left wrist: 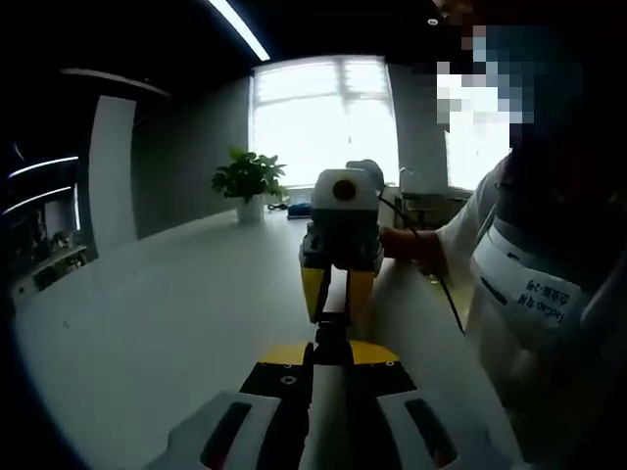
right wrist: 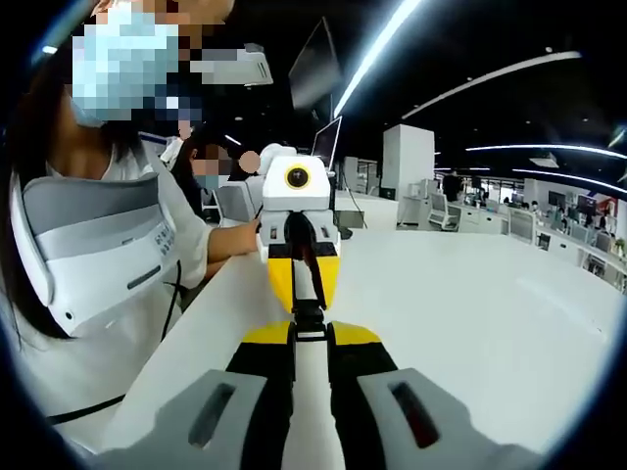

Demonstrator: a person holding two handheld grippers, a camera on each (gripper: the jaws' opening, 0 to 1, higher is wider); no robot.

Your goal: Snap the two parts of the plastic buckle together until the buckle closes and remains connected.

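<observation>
The two grippers meet tip to tip above the white table (left wrist: 147, 323). In the left gripper view, my left gripper (left wrist: 328, 350) is shut on one end of the black plastic buckle (left wrist: 331, 321). The right gripper (left wrist: 333, 299) faces it with yellow fingers (left wrist: 312, 289) closed on the other end. In the right gripper view, my right gripper (right wrist: 309, 338) holds the buckle (right wrist: 308, 313), and the left gripper (right wrist: 305, 292) comes at it head-on. The buckle spans the short gap between both sets of tips. Whether its two halves are latched is hidden by the jaws.
A person in a white coat (left wrist: 529, 294) stands close along one side of the table (right wrist: 490, 304), holding both tools. A potted plant (left wrist: 250, 181) sits at the table's far end by the window. Monitors (right wrist: 323, 147) and office desks (right wrist: 509, 220) lie beyond.
</observation>
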